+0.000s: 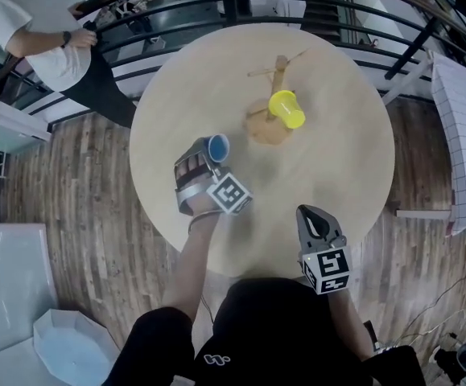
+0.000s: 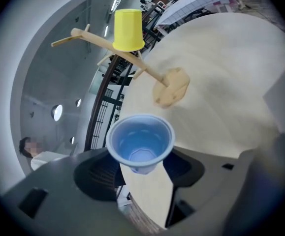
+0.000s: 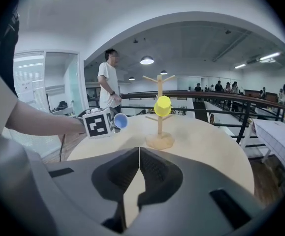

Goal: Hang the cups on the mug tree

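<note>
A wooden mug tree (image 1: 272,95) stands on the round table (image 1: 345,175), with a yellow cup (image 1: 286,108) hung on one of its pegs. The tree (image 2: 164,82) and the yellow cup (image 2: 128,30) look tilted in the left gripper view. My left gripper (image 1: 208,155) is shut on a blue cup (image 1: 217,146) held left of the tree, with the cup's open mouth (image 2: 141,142) facing the camera. My right gripper (image 1: 313,219) is shut and holds nothing, near the table's front edge. From it the tree (image 3: 159,112), yellow cup (image 3: 162,105) and blue cup (image 3: 120,121) show ahead.
A black railing (image 1: 241,6) curves behind the table. A person in a white shirt (image 1: 47,34) stands at the back left by it. A white polygonal bin (image 1: 63,348) sits on the wooden floor at the front left. A white board (image 1: 462,127) leans at the right.
</note>
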Motion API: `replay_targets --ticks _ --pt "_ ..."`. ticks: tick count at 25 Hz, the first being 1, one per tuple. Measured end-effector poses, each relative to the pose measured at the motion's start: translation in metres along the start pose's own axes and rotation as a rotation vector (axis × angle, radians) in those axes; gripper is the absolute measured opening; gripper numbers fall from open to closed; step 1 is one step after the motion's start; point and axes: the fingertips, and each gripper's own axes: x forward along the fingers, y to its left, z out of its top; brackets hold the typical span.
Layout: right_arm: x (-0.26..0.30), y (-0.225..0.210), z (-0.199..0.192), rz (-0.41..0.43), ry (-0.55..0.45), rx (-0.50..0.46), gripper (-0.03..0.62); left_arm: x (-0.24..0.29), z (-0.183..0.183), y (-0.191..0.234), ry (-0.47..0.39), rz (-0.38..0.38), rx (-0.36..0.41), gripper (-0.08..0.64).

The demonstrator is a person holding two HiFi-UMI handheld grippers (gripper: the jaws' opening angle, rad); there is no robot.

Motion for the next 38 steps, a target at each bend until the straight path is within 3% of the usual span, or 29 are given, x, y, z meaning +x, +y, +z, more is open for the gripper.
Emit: replay_targets --ticks 10,20,26,33,38 --pt "-0.028 -0.054 -0.023 -0.113 -0.009 0.139 0.012 0.038 0.087 0.015 -0.016 -0.037 0.233 0.284" --pt "-0.033 -0.069 -0.033 -0.148 -0.021 0.189 0.012 0.024 0.155 -0.003 -0.12 -0.029 0.358 0.284" --pt "-0.042 -0.079 -0.045 -0.174 -0.005 0.205 0.012 0.032 0.172 -0.019 -0.091 -0.059 0.421 0.284" --pt "-0.036 -0.07 -0.044 -0.157 0.004 0.189 0.012 0.034 0.163 -0.022 -0.122 -0.109 0.358 0.285" --pt "-0.029 -0.061 -0.033 -0.133 -0.004 0.173 0.014 0.011 0.13 0.004 -0.163 -0.13 0.137 0.285"
